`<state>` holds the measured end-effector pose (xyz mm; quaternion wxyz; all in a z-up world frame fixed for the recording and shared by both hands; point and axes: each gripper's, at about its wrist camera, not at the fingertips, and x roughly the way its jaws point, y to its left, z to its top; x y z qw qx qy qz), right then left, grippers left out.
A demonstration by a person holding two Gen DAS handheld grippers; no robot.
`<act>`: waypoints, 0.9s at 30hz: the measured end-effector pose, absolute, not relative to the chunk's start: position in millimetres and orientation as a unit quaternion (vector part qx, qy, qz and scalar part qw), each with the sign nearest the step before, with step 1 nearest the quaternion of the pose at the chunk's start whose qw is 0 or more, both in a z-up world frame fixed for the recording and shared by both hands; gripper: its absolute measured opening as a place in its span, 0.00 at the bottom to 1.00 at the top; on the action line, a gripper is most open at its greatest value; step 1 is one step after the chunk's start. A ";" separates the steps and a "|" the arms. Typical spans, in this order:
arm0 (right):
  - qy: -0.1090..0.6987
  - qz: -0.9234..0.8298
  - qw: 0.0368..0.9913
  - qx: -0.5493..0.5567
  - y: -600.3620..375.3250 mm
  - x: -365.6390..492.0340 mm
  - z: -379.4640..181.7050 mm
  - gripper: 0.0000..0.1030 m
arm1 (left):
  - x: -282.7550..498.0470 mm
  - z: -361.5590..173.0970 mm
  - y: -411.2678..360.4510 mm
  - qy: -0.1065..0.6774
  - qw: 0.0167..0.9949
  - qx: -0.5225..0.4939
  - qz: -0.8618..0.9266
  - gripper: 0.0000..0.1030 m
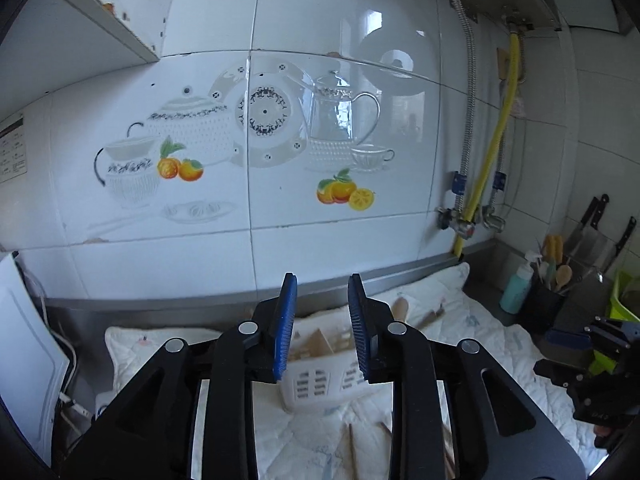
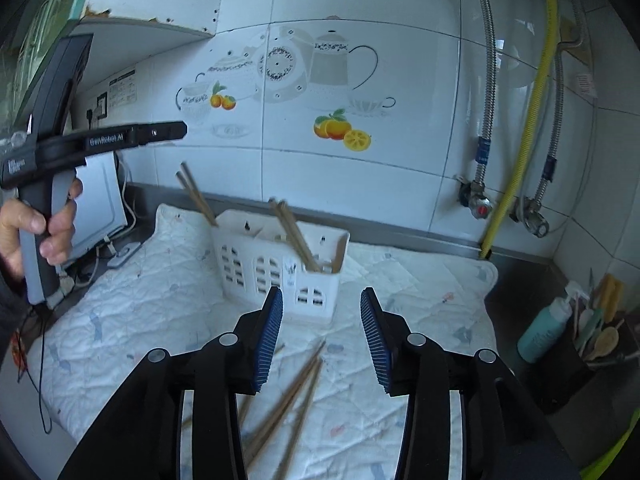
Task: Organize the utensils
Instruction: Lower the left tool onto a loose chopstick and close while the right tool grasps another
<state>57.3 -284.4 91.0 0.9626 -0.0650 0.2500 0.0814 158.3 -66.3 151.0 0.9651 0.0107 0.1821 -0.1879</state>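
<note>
A white slotted utensil basket stands on a quilted white mat, with wooden chopsticks leaning inside it. Several loose wooden chopsticks lie on the mat, below and between my right gripper's fingers. My right gripper is open and empty, just in front of the basket. My left gripper is open and empty, raised above the basket. In the right wrist view the left gripper's body is held high at the left.
A black holder with wooden spoons and a teal bottle stand at the right. Knives hang further right. Pipes and a yellow hose run down the tiled wall. A white appliance with cables sits at the left.
</note>
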 end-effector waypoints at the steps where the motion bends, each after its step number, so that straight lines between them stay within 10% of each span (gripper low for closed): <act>1: 0.250 0.078 0.963 -0.067 -283.4 48.2 86.1 0.40 | 148.0 147.1 -63.2 0.186 0.964 0.009 -0.190 0.36; 20: 0.349 0.051 0.936 0.006 -281.8 -46.8 -42.6 0.40 | 25.6 -24.6 -49.2 0.355 0.912 0.018 -0.203 0.48; 27: 0.362 0.047 0.931 0.013 -282.2 -45.0 -56.8 0.38 | 33.2 -76.9 -53.9 0.406 0.889 -0.003 -0.210 0.28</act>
